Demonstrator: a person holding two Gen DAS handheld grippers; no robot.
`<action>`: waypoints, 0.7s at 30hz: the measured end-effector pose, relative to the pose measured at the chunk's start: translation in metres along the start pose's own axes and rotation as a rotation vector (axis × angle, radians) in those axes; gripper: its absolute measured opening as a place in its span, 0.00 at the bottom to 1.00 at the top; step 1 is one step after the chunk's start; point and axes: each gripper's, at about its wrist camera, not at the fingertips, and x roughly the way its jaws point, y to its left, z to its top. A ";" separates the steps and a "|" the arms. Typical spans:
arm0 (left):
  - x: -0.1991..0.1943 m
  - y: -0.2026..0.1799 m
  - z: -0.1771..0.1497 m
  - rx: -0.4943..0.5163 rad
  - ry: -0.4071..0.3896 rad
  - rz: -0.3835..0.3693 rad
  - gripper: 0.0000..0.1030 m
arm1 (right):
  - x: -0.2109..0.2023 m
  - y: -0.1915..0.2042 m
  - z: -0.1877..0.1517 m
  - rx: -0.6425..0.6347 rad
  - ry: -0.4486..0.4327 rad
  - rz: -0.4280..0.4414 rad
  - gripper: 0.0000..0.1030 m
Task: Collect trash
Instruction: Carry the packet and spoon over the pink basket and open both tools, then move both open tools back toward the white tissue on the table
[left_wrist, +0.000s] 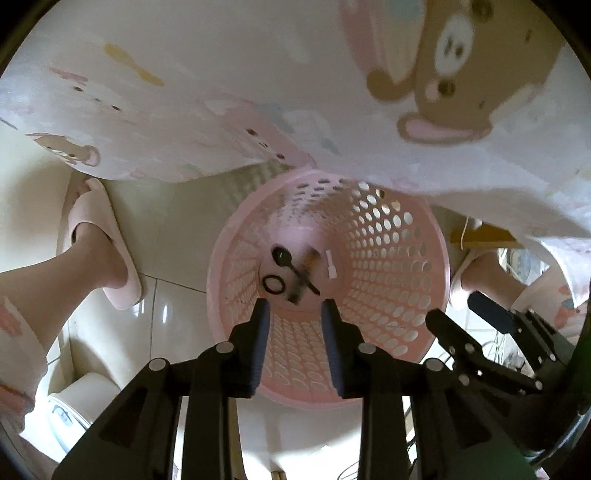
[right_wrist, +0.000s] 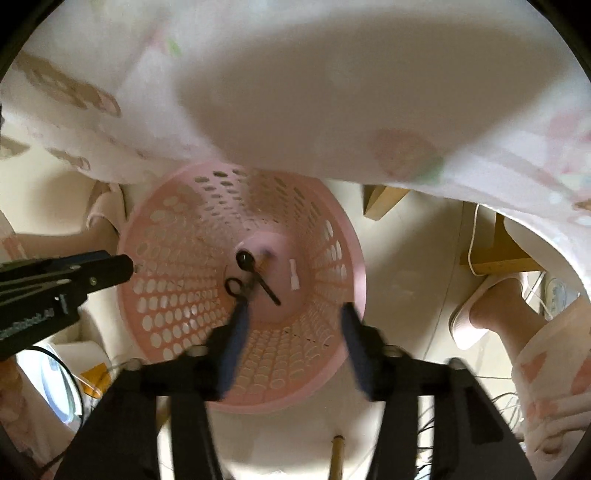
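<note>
Pink plastic: a round wastebasket (left_wrist: 391, 236) with walls pierced by rows of oval holes stands on pale glossy floor tiles (left_wrist: 173, 221), straight below both grippers.

Trash inside: on the basket's solid pink bottom lie a black spoon-shaped piece (left_wrist: 291, 264), a black ring (left_wrist: 273, 284), a brown and tan scrap (left_wrist: 306, 273), blurred, and a small white plastic stick (left_wrist: 330, 266). All sit past the fingertips, deep in the basket.

Left gripper (left_wrist: 295, 306): black arms with blue pads, pointing down into the basket mouth; the jaws stand a little apart with nothing between them.

Right gripper (right_wrist: 291, 314): also pointing down over the basket, blurred; its jaws are spread wide and hold nothing. In the left wrist view it shows to the right, over the basket's rim.

Edges: the basket rim circles both sets of fingertips. A pale cloth printed with brown bears (left_wrist: 436, 66) hangs over the far side of the rim, beyond the fingertips.

Open room: bare tile lies left of the basket up to a foot in a pink slipper (left_wrist: 107, 251). Right of the basket are a second slippered foot (right_wrist: 476, 314), wooden furniture legs (right_wrist: 491, 254) and white cables (right_wrist: 476, 240).
</note>
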 end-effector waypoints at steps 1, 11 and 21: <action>-0.005 0.002 0.000 -0.008 -0.019 -0.004 0.27 | -0.006 0.000 0.000 0.006 -0.015 0.003 0.57; -0.070 0.000 -0.008 0.045 -0.265 0.064 0.40 | -0.054 0.008 -0.004 -0.030 -0.174 -0.028 0.63; -0.126 0.005 -0.022 0.051 -0.412 0.062 0.48 | -0.124 0.011 -0.019 -0.065 -0.408 -0.083 0.65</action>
